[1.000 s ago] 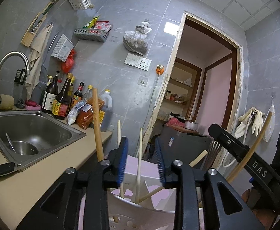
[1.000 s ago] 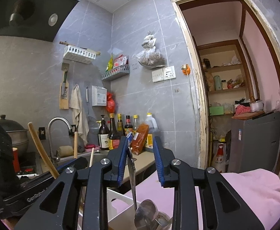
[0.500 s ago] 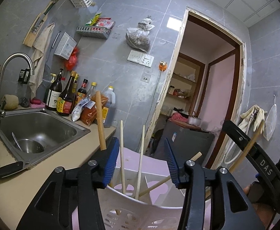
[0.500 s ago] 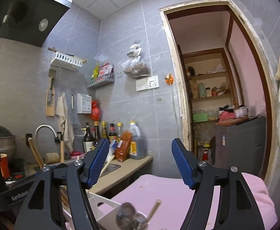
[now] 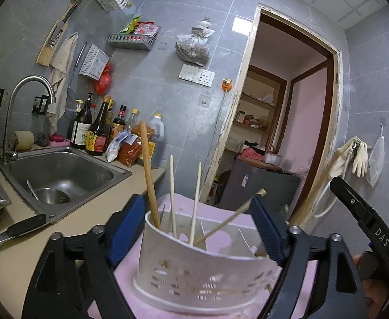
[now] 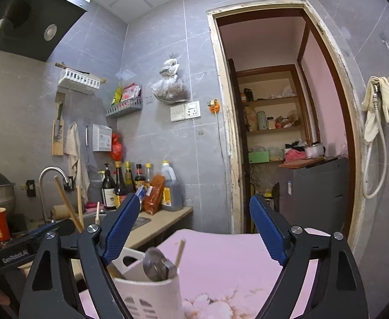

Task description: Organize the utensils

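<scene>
Left wrist view: both claws apart, white utensil caddy between left claw pads, sink beside.

A home kitchen: steel sink with faucet, sauce bottles, range hood and grey tiled walls.

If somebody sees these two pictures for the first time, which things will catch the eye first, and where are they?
First comes the white utensil holder, standing low in the centre on a pink cloth, with chopsticks and a thicker wooden handle sticking up from it. The blue-padded left gripper stands open on either side of it without touching. To the left lies the steel sink, with dark sauce bottles behind it.
</scene>
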`<state>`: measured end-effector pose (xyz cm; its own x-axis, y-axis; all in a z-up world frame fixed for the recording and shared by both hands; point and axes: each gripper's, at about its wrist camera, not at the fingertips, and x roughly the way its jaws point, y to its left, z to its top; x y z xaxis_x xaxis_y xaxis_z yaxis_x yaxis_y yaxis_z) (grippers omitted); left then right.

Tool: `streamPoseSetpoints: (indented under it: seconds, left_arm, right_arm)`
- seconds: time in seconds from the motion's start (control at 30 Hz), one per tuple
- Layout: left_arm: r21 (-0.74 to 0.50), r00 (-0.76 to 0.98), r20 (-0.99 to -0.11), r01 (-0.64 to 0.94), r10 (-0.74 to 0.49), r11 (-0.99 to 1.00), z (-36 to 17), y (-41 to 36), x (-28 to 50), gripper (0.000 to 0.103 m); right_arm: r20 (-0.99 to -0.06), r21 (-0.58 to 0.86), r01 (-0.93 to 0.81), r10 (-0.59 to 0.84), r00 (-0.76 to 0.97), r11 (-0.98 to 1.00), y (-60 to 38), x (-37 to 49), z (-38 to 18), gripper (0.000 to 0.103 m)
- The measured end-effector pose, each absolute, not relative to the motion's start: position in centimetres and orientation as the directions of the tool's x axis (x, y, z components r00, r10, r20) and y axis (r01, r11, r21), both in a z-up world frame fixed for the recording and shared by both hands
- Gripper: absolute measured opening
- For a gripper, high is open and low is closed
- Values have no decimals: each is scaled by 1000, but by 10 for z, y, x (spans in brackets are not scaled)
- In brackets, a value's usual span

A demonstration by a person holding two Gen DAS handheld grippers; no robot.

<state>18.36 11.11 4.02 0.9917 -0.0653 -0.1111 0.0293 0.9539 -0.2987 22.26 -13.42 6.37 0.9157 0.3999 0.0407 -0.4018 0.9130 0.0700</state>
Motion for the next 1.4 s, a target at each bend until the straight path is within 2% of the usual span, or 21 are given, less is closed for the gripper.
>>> streamPoseSetpoints:
  seconds: [0.13, 0.23, 0.37, 0.67, 0.87, 1.4]
  left_arm:
    - [-298, 986, -132, 56, -99, 953, 36, 106, 172, 96]
    - [-301, 980, -158, 66, -118, 951, 31, 101, 165, 96]
    - [-288, 972, -196, 69, -129, 955, 25, 95, 157, 97]
    - [-269, 960, -263, 21, -94, 963, 16, 89, 135, 97]
    - [-204, 953, -294, 11, -72, 979, 14, 78, 115, 97]
    - [-106, 961, -277, -24, -7, 994, 7, 60, 65, 97]
  right_arm:
    - [17, 68, -386, 386, 922, 920, -142, 211, 62, 94]
    - [-4, 67, -364, 365, 931, 929, -148, 201, 59, 100]
    - [-42, 50, -326, 328, 944, 944, -155, 185, 54, 103]
    - [-134, 40, -235, 238, 962, 971, -175, 152, 40, 103]
    - [-181, 57, -187, 194, 964, 981, -185, 130, 32, 103]
    - [-177, 24, -75, 78, 981, 997, -195, 70, 28, 103]
